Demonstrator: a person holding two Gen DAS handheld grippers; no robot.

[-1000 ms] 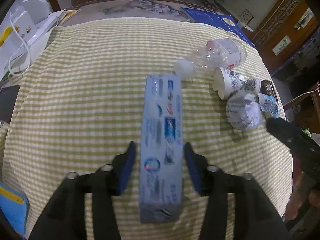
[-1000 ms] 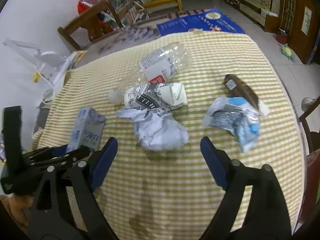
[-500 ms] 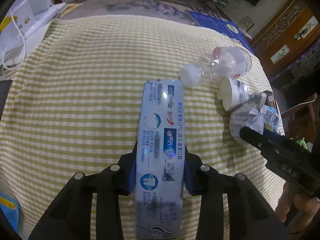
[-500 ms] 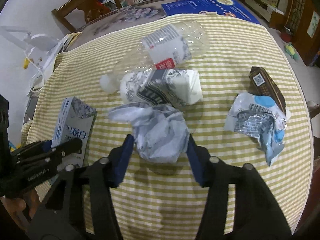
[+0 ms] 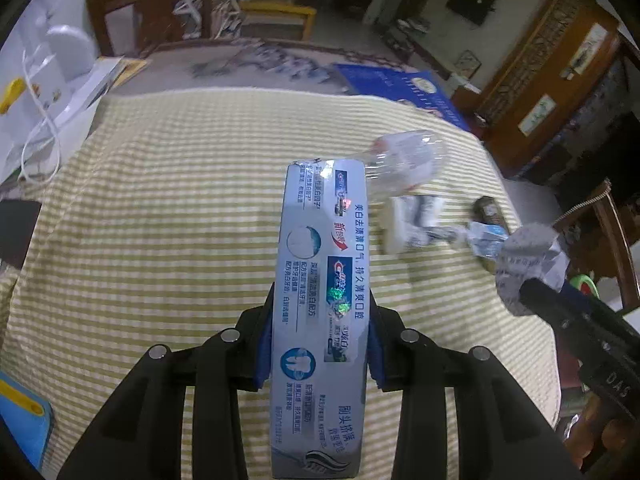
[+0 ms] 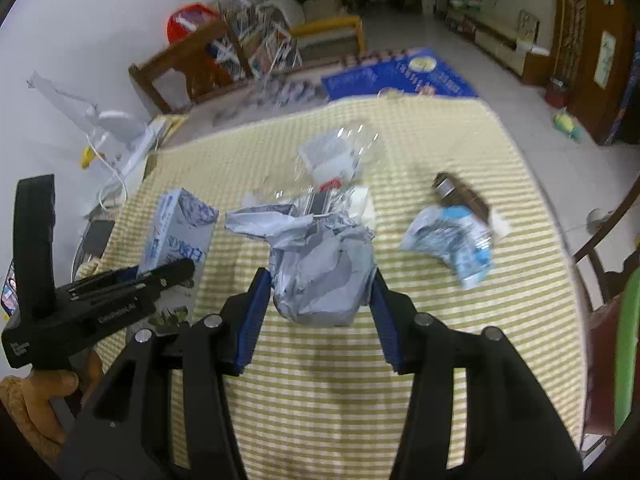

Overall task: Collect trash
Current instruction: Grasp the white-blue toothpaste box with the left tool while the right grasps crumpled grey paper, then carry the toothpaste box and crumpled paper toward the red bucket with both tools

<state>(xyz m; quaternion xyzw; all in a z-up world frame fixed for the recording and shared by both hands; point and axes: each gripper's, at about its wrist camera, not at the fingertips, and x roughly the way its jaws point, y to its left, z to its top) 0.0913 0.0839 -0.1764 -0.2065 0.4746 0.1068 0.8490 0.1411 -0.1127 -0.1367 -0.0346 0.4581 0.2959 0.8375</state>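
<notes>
My left gripper [image 5: 318,344] is shut on a long silver-blue toothpaste box [image 5: 320,280], lifted off the striped tablecloth [image 5: 160,220]. In the right wrist view the same toothpaste box [image 6: 176,236] shows at the left, held by the left gripper [image 6: 160,276]. My right gripper [image 6: 316,312] is shut on a crumpled grey paper ball [image 6: 320,268], raised above the cloth. That paper ball [image 5: 528,264] also shows at the right edge of the left wrist view. On the cloth lie a clear plastic bottle [image 6: 336,156], a crushed paper cup [image 5: 412,220], a blue-white wrapper [image 6: 456,240] and a brown wrapper [image 6: 460,196].
The yellow-striped tablecloth [image 6: 360,380] covers a round table. White items and a cable [image 5: 44,112] sit at the far left edge, a dark phone [image 5: 16,232] beside them. Wooden chairs [image 5: 152,16] stand behind. A hand [image 6: 36,400] holds the left tool.
Both grippers closed: the left on the toothpaste box, the right on the paper ball. Both then rose, lifting their items off the cloth.
</notes>
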